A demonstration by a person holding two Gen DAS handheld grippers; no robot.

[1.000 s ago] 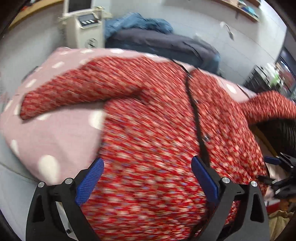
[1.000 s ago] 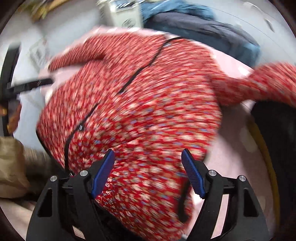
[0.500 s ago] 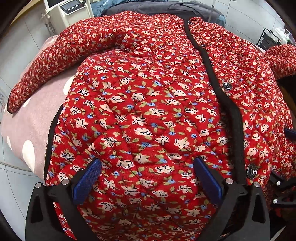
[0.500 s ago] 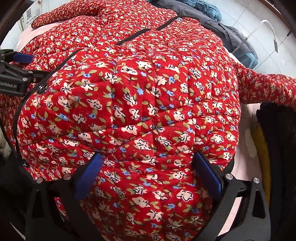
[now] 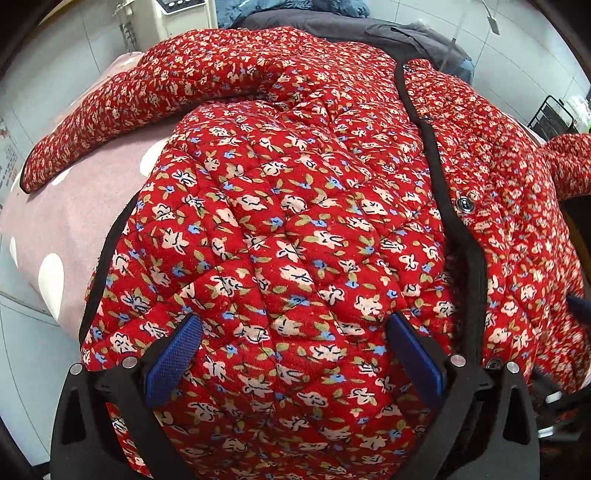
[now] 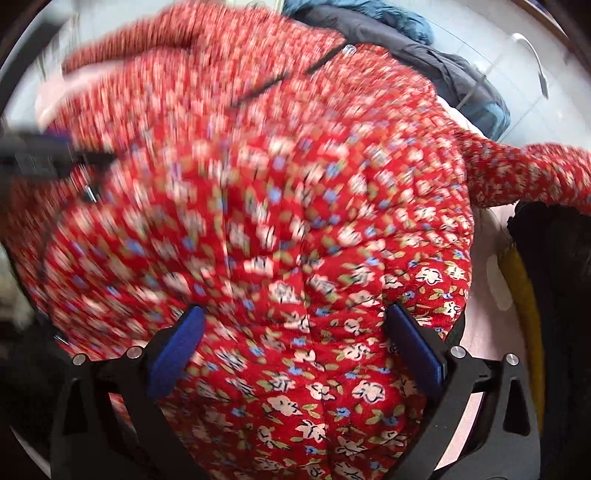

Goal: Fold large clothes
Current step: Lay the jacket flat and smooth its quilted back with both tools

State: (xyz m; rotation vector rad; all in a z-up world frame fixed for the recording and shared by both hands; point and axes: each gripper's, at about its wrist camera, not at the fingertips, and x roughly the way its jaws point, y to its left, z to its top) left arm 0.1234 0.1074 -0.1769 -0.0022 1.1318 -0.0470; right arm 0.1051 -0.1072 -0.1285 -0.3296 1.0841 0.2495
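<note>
Jacket (image 5: 295,221), red quilted floral, lies spread on the pink dotted cover (image 5: 66,221), sleeves out to both sides. We see our left gripper (image 5: 293,354) and right gripper (image 6: 295,347) spread wide, its hem bulging between the blue pads, unpinched.

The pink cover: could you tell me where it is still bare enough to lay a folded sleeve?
The pink cover shows bare only on the left, between the sleeve and the jacket hem. A thin strip shows on the right, between the jacket and the yellow edge. The far side is crowded with dark clothes.
</note>
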